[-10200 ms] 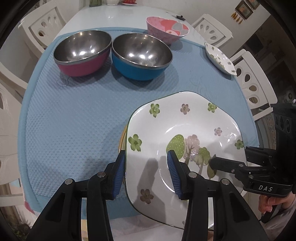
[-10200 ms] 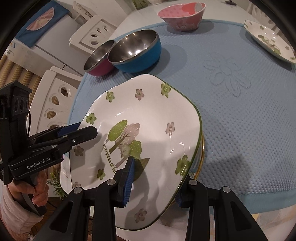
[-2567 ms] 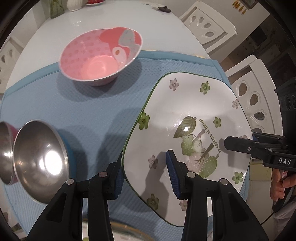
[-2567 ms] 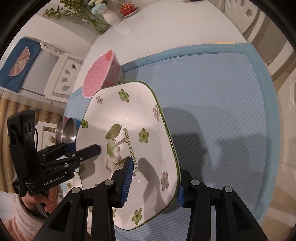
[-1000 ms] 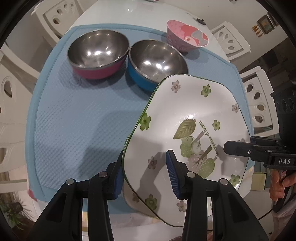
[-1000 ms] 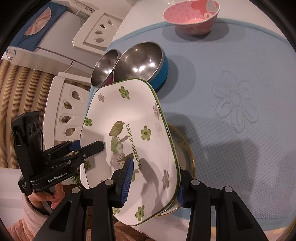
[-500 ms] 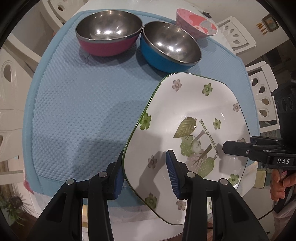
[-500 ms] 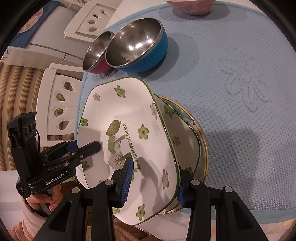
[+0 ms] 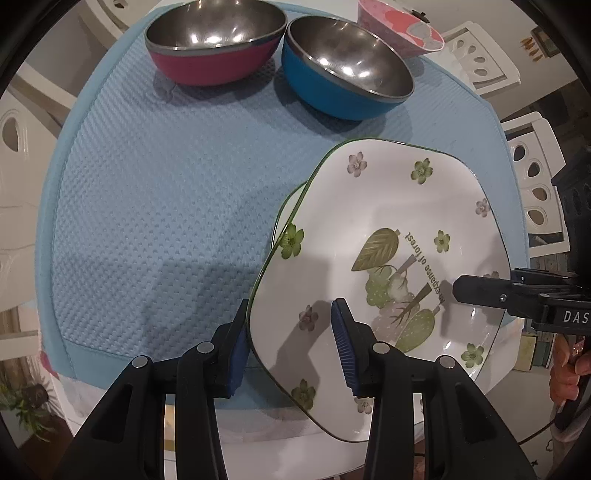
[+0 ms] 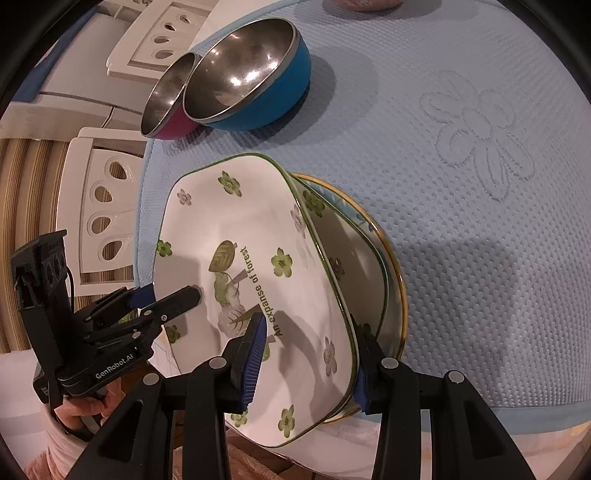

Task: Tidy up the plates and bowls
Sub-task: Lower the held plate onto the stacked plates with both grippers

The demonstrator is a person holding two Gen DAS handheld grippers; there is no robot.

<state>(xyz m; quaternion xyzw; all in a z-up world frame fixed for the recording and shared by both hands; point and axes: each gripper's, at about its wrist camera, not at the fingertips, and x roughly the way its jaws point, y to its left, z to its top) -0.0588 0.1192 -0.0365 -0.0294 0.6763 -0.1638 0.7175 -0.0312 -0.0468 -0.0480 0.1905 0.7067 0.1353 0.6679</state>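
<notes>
Both grippers clamp one floral plate point(image 10: 258, 258) by opposite rims: the left gripper point(image 9: 291, 343) on its near-left edge, the right gripper point(image 10: 306, 362) on the other side. It hangs tilted just above a matching plate point(image 10: 354, 266) stacked on a gold-rimmed plate point(image 10: 397, 280) on the blue mat point(image 9: 155, 206), so stacking looks nearly finished. Left unstacked: the pink steel bowl point(image 9: 218, 48), blue steel bowl point(image 9: 347, 74) and pink patterned bowl point(image 9: 402, 33).

A home dining room. A white tabletop point(image 9: 81, 391) carries a blue quilted mat point(image 9: 155, 206); white carved chairs point(image 9: 532, 184) ring that tabletop, small framed pictures point(image 9: 543, 37) hang on the wall behind it, and a potted plant point(image 9: 29, 410) stands on the floor beside it.
</notes>
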